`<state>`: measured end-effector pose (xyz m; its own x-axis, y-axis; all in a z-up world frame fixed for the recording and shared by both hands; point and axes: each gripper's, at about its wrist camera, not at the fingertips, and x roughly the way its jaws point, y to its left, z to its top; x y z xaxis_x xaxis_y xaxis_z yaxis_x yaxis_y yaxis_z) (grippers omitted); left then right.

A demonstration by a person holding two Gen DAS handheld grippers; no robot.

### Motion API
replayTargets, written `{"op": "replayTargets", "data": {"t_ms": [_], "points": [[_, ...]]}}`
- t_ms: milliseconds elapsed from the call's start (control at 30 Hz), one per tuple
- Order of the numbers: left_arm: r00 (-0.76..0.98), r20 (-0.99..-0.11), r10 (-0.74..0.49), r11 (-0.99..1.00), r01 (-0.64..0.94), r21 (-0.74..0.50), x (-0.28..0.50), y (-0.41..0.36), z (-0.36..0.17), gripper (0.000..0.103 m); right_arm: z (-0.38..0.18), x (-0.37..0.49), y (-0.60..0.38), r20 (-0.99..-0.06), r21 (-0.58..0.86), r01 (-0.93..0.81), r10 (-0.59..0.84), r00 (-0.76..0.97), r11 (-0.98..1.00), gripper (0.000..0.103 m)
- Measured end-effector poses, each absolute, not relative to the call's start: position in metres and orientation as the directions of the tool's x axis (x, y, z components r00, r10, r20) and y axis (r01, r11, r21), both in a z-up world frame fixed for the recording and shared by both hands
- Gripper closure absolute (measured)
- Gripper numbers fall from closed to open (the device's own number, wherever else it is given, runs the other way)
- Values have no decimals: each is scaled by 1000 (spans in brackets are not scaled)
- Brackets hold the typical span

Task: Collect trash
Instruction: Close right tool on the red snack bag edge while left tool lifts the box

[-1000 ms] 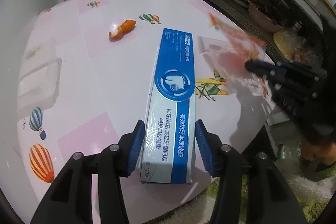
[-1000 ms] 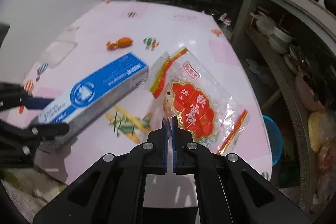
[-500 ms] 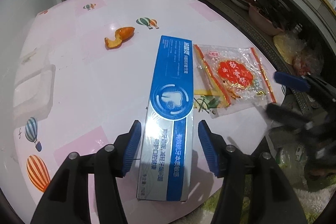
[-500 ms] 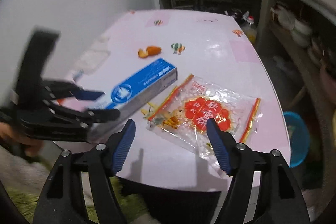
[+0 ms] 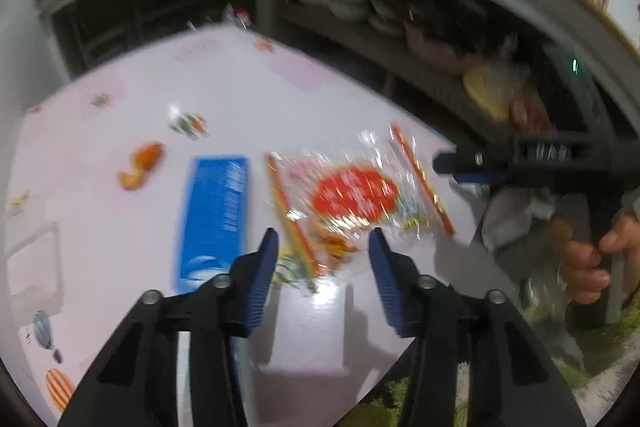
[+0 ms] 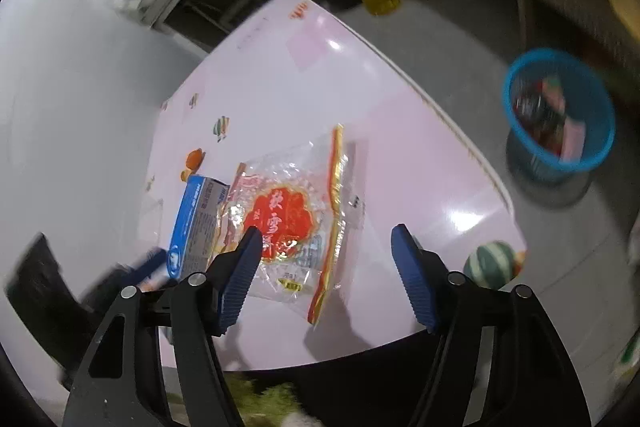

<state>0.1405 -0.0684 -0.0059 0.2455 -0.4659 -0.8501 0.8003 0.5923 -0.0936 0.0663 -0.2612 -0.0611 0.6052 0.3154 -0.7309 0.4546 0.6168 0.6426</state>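
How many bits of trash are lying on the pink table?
3: a blue toothpaste box, a clear red-printed snack wrapper right of it, an orange peel behind. More may lie outside the view.

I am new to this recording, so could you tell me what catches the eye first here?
A shiny clear snack bag with a red label lies on the pink table, just ahead of the open right tool. A blue toothpaste box lies beside it, and a blue bin stands on the floor beyond the table's edge.

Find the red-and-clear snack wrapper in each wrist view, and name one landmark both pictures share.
Left wrist: snack wrapper lies mid-frame on the table, just past the fingertips.
Right wrist: snack wrapper lies left of centre, near the left finger.
Shared landmark: the blue toothpaste box, lying at the wrapper's left.
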Motion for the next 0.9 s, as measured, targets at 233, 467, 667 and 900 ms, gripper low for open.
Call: {"op": "replayTargets", "data": {"t_ms": [233,467,667,900], "points": [[154,-913,-378,573,813,-100,141,-98,-44,76,-72,68,-269,-695,701,462,376,612,543,40],[163,-913,-373,562,823,-82,138,-105,-45,76,-83,77,-271,-627,772,423,462,627,475,53],[166,-913,-372,558,826,-77,138,-105,-46,76,-96,88,-273,-582,811,402,523,623,425,78],[162,-871,-465,541,830,-135,136,-88,-28,76,-90,82,-271,-624,777,418,484,614,471,98]]}}
